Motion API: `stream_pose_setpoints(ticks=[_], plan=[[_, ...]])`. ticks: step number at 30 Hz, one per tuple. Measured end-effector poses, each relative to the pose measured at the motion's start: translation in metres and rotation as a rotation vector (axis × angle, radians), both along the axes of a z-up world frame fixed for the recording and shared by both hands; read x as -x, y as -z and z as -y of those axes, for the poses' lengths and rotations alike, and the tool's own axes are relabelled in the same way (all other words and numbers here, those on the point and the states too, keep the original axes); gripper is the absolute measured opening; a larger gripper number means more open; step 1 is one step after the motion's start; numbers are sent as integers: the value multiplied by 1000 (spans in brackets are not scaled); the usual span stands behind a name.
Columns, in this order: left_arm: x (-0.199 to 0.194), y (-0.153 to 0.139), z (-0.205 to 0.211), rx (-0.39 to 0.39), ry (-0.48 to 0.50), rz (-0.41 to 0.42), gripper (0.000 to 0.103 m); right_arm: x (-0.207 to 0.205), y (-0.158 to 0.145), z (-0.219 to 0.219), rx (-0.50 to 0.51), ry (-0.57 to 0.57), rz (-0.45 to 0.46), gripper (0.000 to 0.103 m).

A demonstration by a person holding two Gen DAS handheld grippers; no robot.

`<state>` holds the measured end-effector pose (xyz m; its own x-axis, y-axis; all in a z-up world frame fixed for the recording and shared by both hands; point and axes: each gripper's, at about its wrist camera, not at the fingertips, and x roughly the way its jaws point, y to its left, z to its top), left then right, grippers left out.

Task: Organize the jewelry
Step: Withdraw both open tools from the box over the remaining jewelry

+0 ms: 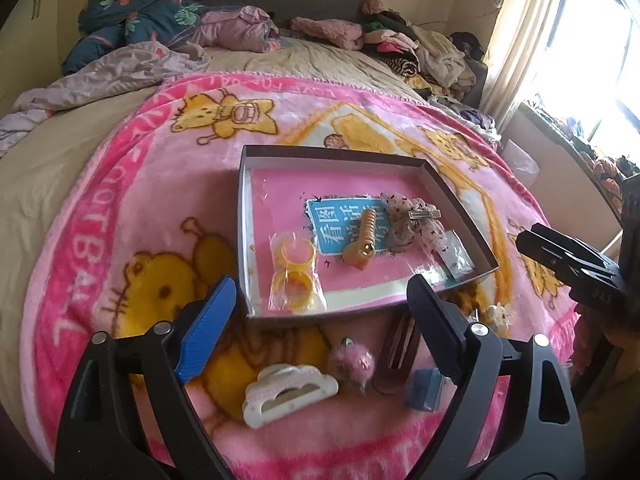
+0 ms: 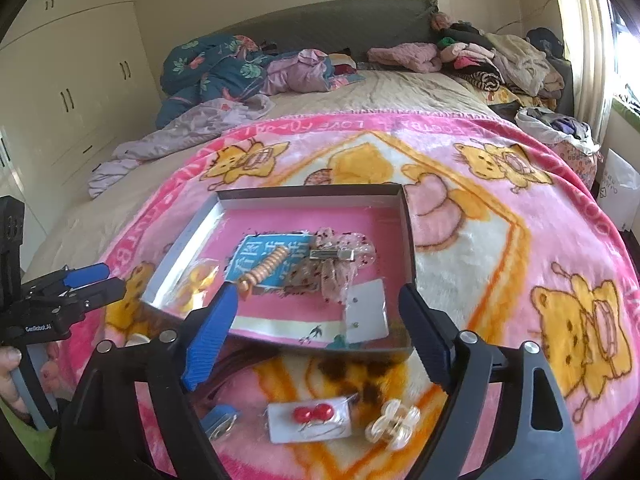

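Note:
A shallow dark-walled box [image 1: 243,216] [image 2: 408,236] with a pink floor lies on a pink cartoon blanket [image 1: 132,184]. It holds bagged yellow rings [image 1: 296,272], a tan spiral hair tie [image 1: 366,236], a lace bow clip [image 1: 412,220] [image 2: 334,266] and an earring card [image 2: 366,310]. My left gripper [image 1: 322,282] hangs open above the box's near edge, holding nothing. Below it lie a white claw clip [image 1: 288,396] and a pink pompom [image 1: 352,360]. My right gripper [image 2: 320,290] is open and empty too. Under it lie a red earring card [image 2: 310,420] and a clear claw clip [image 2: 394,424].
Piles of clothes [image 2: 500,60] and a floral quilt [image 2: 212,68] crowd the far end of the bed. Cream wardrobes [image 2: 68,80] stand left, a bright window [image 1: 600,60] right. A brown item [image 1: 400,344] and a small blue item [image 1: 426,390] lie by the box.

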<state>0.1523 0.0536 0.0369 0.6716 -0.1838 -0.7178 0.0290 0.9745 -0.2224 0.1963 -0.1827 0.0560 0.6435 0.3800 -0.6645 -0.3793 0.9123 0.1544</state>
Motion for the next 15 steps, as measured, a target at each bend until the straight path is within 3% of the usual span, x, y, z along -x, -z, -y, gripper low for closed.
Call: stream_pose_setpoints(ticks=[15], plan=[[41, 1, -5, -6, -9, 28, 81, 51, 2, -13, 9, -55, 11, 83]])
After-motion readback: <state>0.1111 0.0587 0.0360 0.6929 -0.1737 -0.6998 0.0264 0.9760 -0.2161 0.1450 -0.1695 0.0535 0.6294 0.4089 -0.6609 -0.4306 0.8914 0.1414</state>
